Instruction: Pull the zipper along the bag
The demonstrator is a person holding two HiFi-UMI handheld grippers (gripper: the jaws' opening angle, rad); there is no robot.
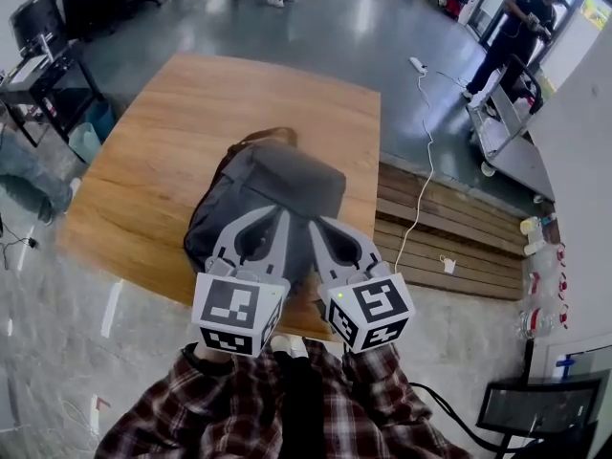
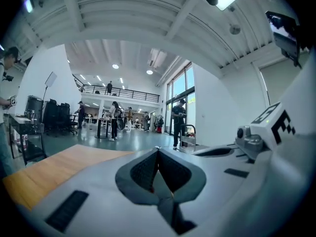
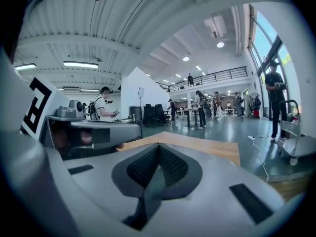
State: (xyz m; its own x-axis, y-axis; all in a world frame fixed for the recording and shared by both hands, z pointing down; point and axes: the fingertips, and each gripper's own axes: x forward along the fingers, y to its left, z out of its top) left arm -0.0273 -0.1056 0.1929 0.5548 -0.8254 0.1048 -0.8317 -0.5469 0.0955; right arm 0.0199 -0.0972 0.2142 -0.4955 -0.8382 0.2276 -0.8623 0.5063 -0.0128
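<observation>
A dark grey backpack (image 1: 277,185) with a brown handle (image 1: 263,137) lies on the wooden table (image 1: 182,132). Both grippers hover side by side over its near end, tilted up and level with the room. The left gripper (image 1: 274,211) is shut with nothing between its jaws, which meet at the tip (image 2: 157,149). My right gripper (image 1: 316,224) is likewise shut and empty (image 3: 159,146). Neither gripper view shows the bag or its zipper; only the table top (image 2: 44,169) appears below. Each gripper view catches the other gripper's marker cube at its side.
A low slatted wooden platform (image 1: 459,223) adjoins the table's right edge, with a white cable (image 1: 426,146) on the floor beyond. A person (image 1: 512,27) stands by a cart (image 1: 502,132) at far right. A desk with equipment (image 1: 43,65) stands at far left.
</observation>
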